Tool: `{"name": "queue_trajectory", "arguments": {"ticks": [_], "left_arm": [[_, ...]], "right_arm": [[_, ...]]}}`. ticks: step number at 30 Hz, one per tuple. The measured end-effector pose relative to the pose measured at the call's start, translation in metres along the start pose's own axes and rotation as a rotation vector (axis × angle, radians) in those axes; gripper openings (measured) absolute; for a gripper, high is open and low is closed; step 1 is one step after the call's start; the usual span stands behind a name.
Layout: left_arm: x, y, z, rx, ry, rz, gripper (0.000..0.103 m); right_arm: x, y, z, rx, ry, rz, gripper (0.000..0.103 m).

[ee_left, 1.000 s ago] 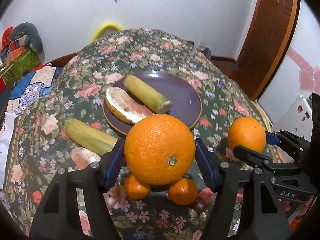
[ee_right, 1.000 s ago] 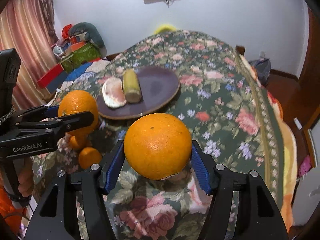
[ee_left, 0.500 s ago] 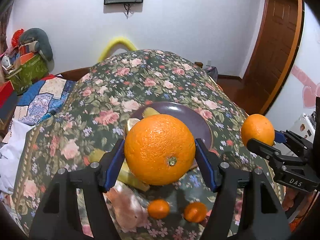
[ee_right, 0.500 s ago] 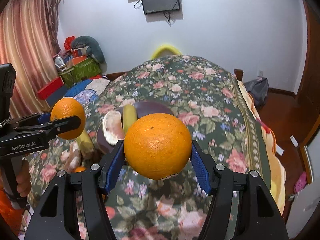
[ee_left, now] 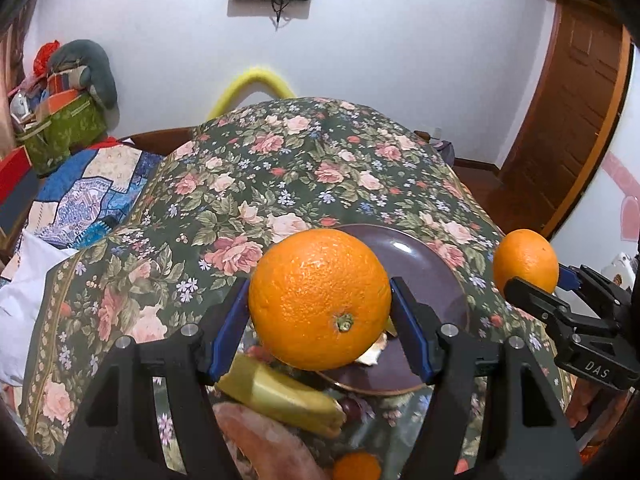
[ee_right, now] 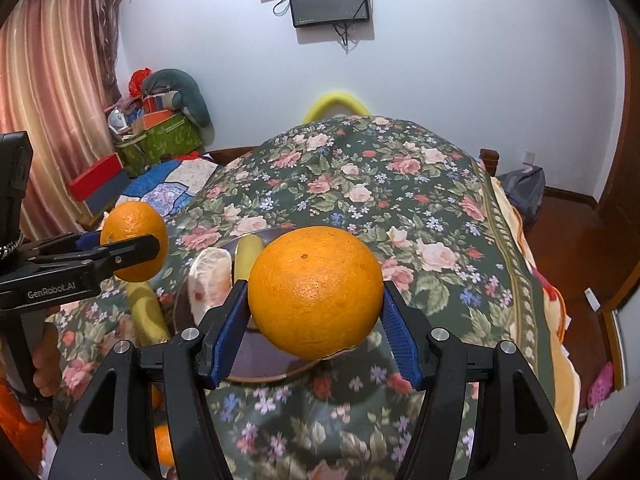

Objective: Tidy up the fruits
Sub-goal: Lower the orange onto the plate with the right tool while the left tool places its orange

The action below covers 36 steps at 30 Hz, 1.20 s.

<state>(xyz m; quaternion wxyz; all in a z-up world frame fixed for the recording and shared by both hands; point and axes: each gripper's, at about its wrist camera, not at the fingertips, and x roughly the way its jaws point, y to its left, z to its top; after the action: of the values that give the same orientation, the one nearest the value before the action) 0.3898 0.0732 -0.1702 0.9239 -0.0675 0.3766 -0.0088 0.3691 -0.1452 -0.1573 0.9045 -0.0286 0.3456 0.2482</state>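
Note:
My left gripper (ee_left: pixel 320 300) is shut on a large orange (ee_left: pixel 320 300) and holds it in the air above the near edge of a purple plate (ee_left: pixel 432 276). My right gripper (ee_right: pixel 316 292) is shut on a second large orange (ee_right: pixel 316 292), also held above the plate (ee_right: pixel 260 364). Each gripper shows in the other's view, the right one (ee_left: pixel 528 268) and the left one (ee_right: pixel 134 246). On the plate lie a peeled pomelo piece (ee_right: pixel 210 284) and a green cane piece (ee_right: pixel 246 254). The held oranges hide much of the plate.
The table wears a floral cloth (ee_left: pixel 280 168). Off the plate near me lie a second green cane piece (ee_left: pixel 280 396), a pink peeled piece (ee_left: pixel 264 448) and a small tangerine (ee_left: pixel 356 466). Boxes and bags (ee_right: pixel 160 136) stand at the far left, a wooden door (ee_left: pixel 580 120) at the right.
Both grippers have risen and tilted up with their oranges, so the plate and loose fruit have slid down in both views. Both grips are unchanged.

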Motion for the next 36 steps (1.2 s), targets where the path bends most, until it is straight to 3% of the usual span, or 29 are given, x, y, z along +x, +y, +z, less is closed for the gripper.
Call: {"name": "queue_trajectory", "arguments": {"ticks": [19, 30, 36], "left_arm": [[0.067, 0.002, 0.012, 0.022, 0.151, -0.007, 0.068], [0.079, -0.005, 0.015, 0.047, 0.162, -0.006, 0.068], [0.081, -0.006, 0.017, 0.043, 0.162, -0.029, 0.069]], "right_arm": [[0.078, -0.003, 0.024, -0.058, 0.122, -0.004, 0.061], [0.113, -0.006, 0.024, -0.064, 0.230, 0.050, 0.061], [0.114, -0.002, 0.020, -0.106, 0.238, 0.034, 0.063]]}}
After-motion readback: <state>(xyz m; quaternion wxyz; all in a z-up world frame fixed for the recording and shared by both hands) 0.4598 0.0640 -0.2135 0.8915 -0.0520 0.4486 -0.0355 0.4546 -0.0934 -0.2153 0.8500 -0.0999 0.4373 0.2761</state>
